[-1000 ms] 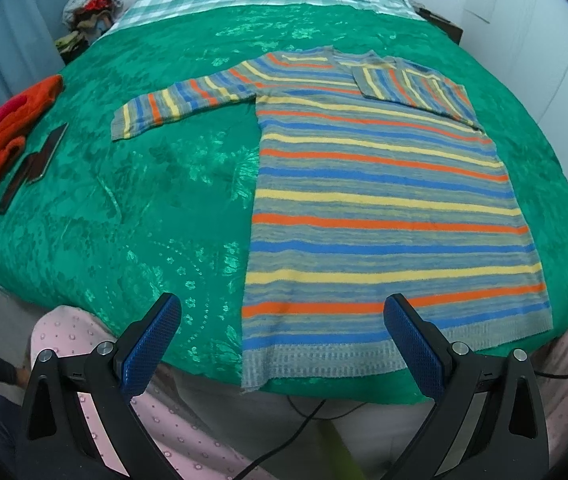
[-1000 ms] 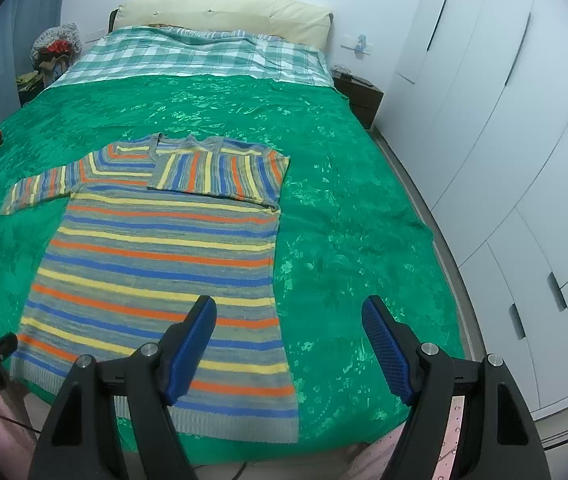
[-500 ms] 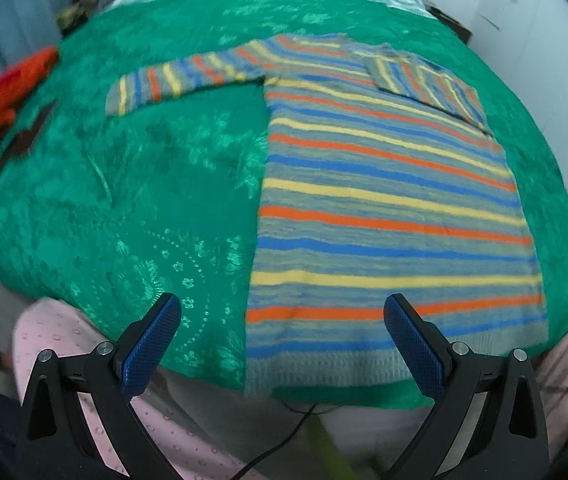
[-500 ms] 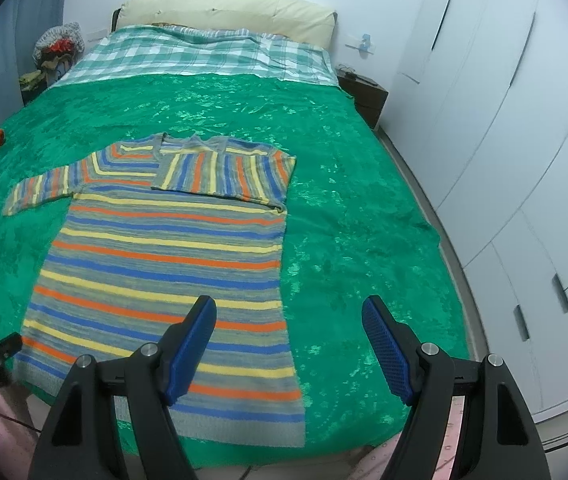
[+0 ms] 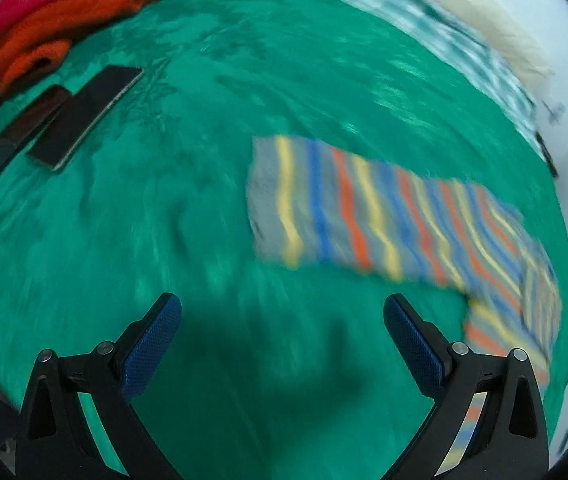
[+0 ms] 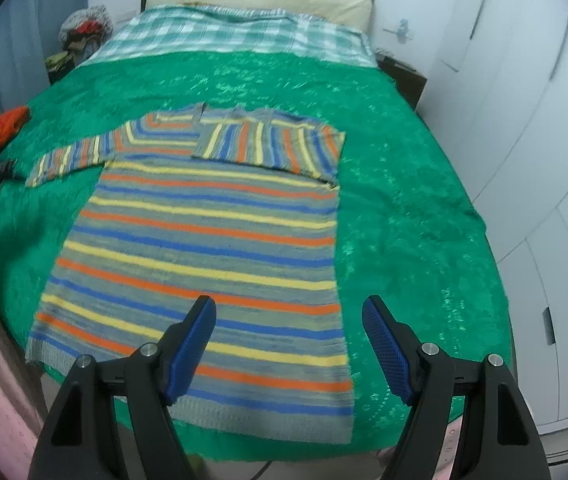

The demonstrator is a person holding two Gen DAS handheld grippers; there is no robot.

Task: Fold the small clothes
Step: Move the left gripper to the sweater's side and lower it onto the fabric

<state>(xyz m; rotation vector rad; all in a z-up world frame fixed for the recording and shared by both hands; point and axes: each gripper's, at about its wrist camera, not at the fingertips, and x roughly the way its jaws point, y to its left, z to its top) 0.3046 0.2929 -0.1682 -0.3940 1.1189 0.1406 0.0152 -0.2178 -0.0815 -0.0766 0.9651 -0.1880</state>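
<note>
Presently we log: striped sweater (image 6: 204, 248) flat at bed's (image 6: 404, 208) foot edge, one sleeve folded in | left tool (image 5: 282, 344) wide, empty, over spread sleeve (image 5: 324, 208) | right tool (image 6: 288, 340) wide, empty, above hem.

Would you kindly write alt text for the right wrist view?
A striped sweater lies flat on a green bedspread, one sleeve folded across its chest, the other stretched out sideways. The open right gripper hovers above its hem, holding nothing.
</note>
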